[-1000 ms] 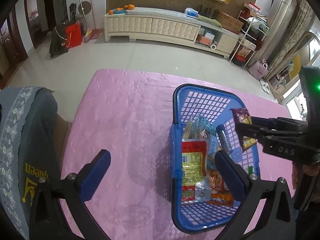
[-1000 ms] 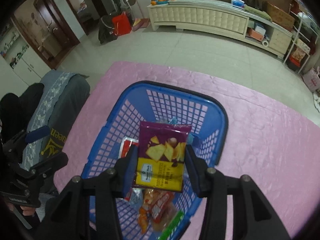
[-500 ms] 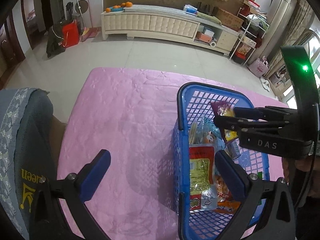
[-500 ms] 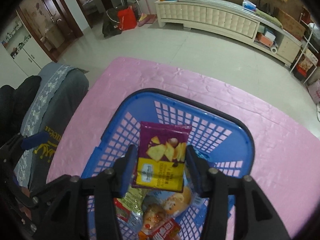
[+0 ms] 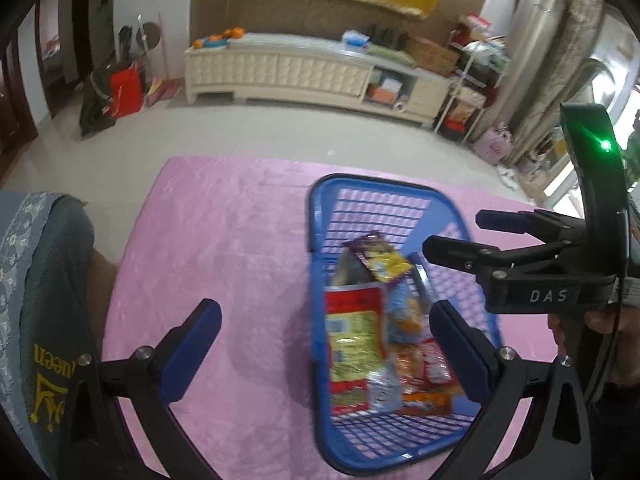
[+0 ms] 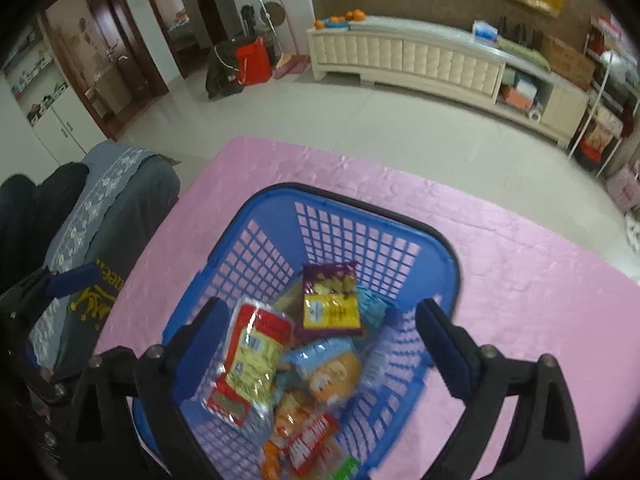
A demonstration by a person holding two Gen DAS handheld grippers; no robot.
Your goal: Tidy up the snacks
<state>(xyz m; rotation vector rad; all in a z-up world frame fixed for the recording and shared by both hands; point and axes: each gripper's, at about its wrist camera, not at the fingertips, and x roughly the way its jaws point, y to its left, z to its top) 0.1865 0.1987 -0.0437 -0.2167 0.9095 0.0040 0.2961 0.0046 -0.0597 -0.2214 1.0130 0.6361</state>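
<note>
A blue plastic basket [image 6: 432, 240] stands on the pink tablecloth [image 6: 520, 300] and holds several snack packets. A purple and yellow chip packet [image 6: 330, 300] lies on top of the pile, near the far end; it also shows in the left wrist view [image 5: 374, 258]. My right gripper [image 6: 320, 332] is open and empty above the basket, and shows from the side in the left wrist view [image 5: 452, 236]. My left gripper [image 5: 324, 340] is open and empty, low over the cloth at the basket's [image 5: 316, 248] left rim.
A chair with a grey-blue cover [image 5: 36, 300] stands at the table's left edge. A long white cabinet [image 5: 304, 70] lines the far wall across the tiled floor. Bare pink cloth [image 5: 224, 240] lies left of the basket.
My right gripper opened and let go of the purple chip packet, which dropped onto the pile in the basket. The gripper then drew back a little.
</note>
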